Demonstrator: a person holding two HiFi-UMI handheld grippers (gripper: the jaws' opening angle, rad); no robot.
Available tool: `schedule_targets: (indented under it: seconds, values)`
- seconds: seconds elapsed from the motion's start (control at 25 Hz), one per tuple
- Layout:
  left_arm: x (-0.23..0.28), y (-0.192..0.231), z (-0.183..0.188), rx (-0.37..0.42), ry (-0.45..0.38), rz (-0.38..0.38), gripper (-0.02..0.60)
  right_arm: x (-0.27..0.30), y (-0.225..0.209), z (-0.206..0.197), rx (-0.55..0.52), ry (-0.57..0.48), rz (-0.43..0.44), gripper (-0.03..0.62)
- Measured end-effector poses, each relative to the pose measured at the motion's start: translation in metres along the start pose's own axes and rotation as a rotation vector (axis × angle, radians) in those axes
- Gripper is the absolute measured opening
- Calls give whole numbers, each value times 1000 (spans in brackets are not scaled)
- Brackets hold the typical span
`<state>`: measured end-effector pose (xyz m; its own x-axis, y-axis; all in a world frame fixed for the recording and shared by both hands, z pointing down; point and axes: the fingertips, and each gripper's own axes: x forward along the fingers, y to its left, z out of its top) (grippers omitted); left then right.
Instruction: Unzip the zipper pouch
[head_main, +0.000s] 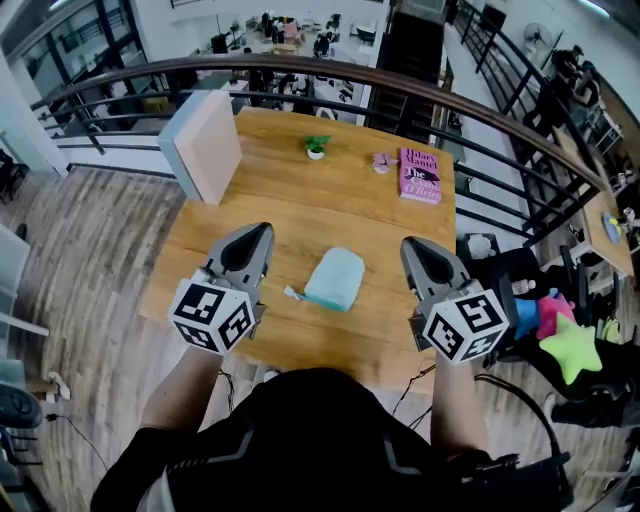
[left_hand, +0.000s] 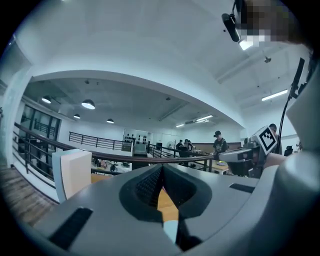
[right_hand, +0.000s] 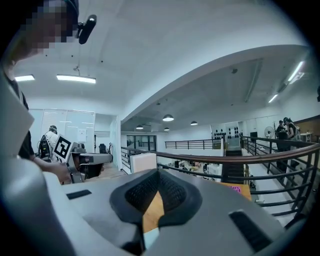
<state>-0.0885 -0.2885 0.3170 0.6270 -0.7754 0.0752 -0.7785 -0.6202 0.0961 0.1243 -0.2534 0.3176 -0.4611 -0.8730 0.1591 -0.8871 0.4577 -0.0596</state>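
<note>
Two grippers up, nothing in either, and the pouch (head_main: 335, 278) is untouched, so I judge the unzipping has not begun. The left gripper (head_main: 264, 232) hangs to the left of the pouch and the right gripper (head_main: 408, 246) to its right, both above the wooden table (head_main: 300, 195) and clear of the fabric. Each gripper's own view shows the jaws pressed together, with only bare wood and a pale sliver in the narrow gap below them.

The pouch lies flat between the two grippers, toward the near edge of the table and well apart from the pink book (head_main: 420, 175) at the far side. It is pale mint, soft-looking and rounded at the corners, and sits slightly tilted. A small tab (head_main: 293, 294) sticks out at its near-left corner; that looks like the zipper pull, though it's too small to be sure. The zipper line itself does not show from here, so I cannot tell how far it is closed.

The next move, as I read it, calls for both pairs of jaws to part first. One gripper would come down to pin or pinch the pouch body, and the other would take that little tab and draw it along the edge. The tab is thin and lies low on the wood, so the pinch needs care, and a limp pouch may slide or bunch unless it is held
</note>
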Motion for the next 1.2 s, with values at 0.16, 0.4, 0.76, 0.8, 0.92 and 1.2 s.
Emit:
schedule_targets:
  seconds: [0.16, 0.4, 0.76, 0.8, 0.92, 1.2]
  values:
    - [-3, 0, 2, -21, 14, -7, 29, 1, 4, 1, -18, 5, 2, 8]
    - [-6, 1, 4, 35, 12, 21, 29, 5, 9, -1, -45, 29, 4, 6]
    - [-3, 0, 0, 64, 13, 41, 29, 8, 9, -2, -54, 27, 1, 6]
    - [-4, 0, 0, 66, 10, 44, 29, 8, 9, -2, -55, 27, -3, 6]
    - [-3, -1, 1, 86, 8, 53, 29, 9, 7, -2, -53, 26, -7, 6]
    - [-2, -7, -1, 106, 11, 28, 29, 13, 8, -2, -55, 27, -13, 8]
